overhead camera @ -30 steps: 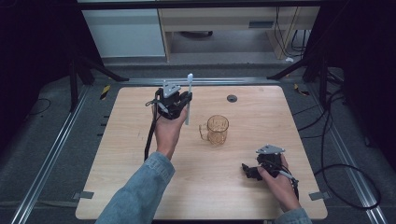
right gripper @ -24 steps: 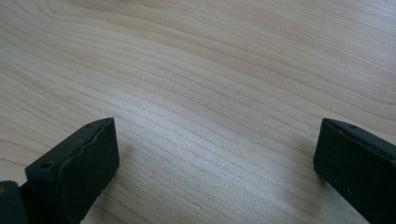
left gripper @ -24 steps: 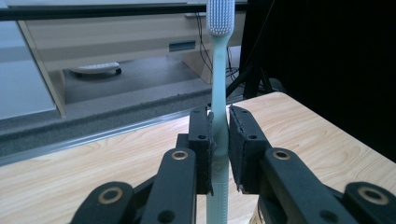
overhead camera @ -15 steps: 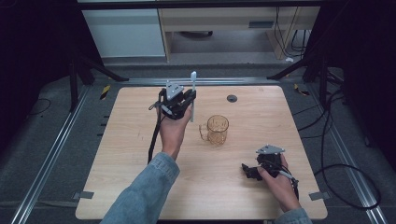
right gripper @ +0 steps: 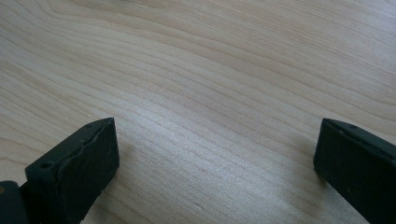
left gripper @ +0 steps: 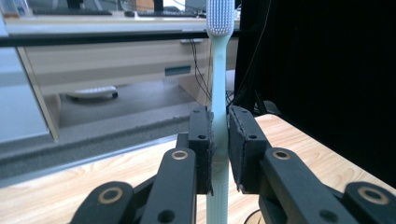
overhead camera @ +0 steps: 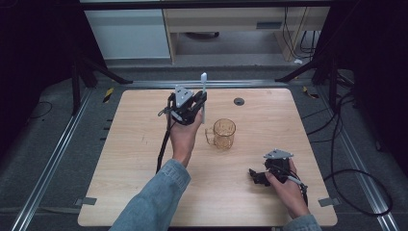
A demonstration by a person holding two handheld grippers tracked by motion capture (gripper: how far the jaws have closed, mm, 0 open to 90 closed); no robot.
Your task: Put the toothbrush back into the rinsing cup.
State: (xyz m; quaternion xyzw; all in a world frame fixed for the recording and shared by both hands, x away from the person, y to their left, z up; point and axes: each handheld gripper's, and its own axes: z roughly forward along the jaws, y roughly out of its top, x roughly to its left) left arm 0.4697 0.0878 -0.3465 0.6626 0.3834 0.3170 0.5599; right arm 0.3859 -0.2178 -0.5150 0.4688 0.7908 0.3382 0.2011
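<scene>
Pale-green toothbrush [left gripper: 219, 70] sits clamped upright in your left gripper [overhead camera: 195, 103], cup [overhead camera: 224, 133] waiting at four o'clock, right gripper [overhead camera: 260, 177] spread idle.

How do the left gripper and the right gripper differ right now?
The left gripper is shut on the toothbrush, held upright above the table beside the glass mug; the right gripper stands open with nothing between its jaws. The left is raised, the right sits low near the table's front right. Both have black jaws.
</scene>
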